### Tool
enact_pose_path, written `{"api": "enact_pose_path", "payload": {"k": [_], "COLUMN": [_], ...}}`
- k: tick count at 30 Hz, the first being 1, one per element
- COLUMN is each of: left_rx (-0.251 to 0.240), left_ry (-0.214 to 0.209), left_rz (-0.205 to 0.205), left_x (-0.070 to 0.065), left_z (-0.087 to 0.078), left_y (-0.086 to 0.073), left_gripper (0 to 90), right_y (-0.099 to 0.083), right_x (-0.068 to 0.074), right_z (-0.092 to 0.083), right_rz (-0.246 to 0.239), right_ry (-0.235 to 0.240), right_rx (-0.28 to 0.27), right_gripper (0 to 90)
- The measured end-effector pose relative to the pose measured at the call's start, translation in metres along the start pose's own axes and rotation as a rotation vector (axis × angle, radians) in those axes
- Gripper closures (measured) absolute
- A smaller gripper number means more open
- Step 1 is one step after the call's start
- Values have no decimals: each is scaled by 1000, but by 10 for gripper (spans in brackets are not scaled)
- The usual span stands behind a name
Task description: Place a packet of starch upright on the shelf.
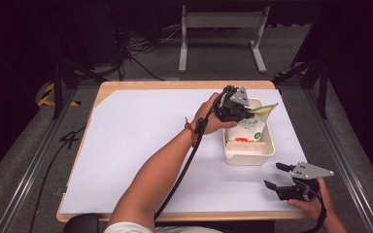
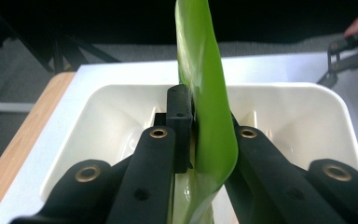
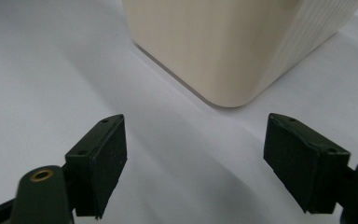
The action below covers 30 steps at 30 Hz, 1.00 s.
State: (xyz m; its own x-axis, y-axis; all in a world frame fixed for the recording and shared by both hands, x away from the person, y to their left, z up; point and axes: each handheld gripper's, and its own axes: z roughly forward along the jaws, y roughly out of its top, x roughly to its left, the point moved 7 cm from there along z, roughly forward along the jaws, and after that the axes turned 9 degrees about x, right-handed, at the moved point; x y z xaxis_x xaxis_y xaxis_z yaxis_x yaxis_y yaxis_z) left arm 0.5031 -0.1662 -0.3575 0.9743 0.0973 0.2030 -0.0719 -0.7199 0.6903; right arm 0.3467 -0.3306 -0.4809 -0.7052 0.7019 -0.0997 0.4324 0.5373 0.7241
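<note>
A snack pouch, white with a green top, stands inside a cream plastic bin at the right of the table. My left gripper hangs over the bin's far end and is shut on the pouch's green top flap; one black pad presses against the flap from the side. The bin's rim spreads out below the jaws. My right gripper rests low near the table's front right corner, open and holding nothing. In the right gripper view, its own jaws face a rounded corner of the bin.
A large white sheet covers the wooden table. The left gripper's cable trails along the forearm toward the front edge. Beyond the table stand a metal frame and loose cables on a grey floor.
</note>
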Motion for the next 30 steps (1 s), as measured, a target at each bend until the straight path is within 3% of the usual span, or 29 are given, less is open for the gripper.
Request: {"api": "enact_pose_path", "payload": {"k": [4,14,30], "left_rx": [58,117,133], "left_ry": [21,28,86], "left_rz": [17,27,16], "left_x": [1,2,8], "left_z": [-1,-5,-21], "left_y": [-2,-8,-16], "left_gripper": [795,741,602], "right_y": [0,0,0], "right_x": [0,0,0], "right_z": [0,0,0], "right_rz": [-1,0,2], "right_ry": [1,1,2], "right_rx": [1,2,1], "right_gripper": [211,211,210]}}
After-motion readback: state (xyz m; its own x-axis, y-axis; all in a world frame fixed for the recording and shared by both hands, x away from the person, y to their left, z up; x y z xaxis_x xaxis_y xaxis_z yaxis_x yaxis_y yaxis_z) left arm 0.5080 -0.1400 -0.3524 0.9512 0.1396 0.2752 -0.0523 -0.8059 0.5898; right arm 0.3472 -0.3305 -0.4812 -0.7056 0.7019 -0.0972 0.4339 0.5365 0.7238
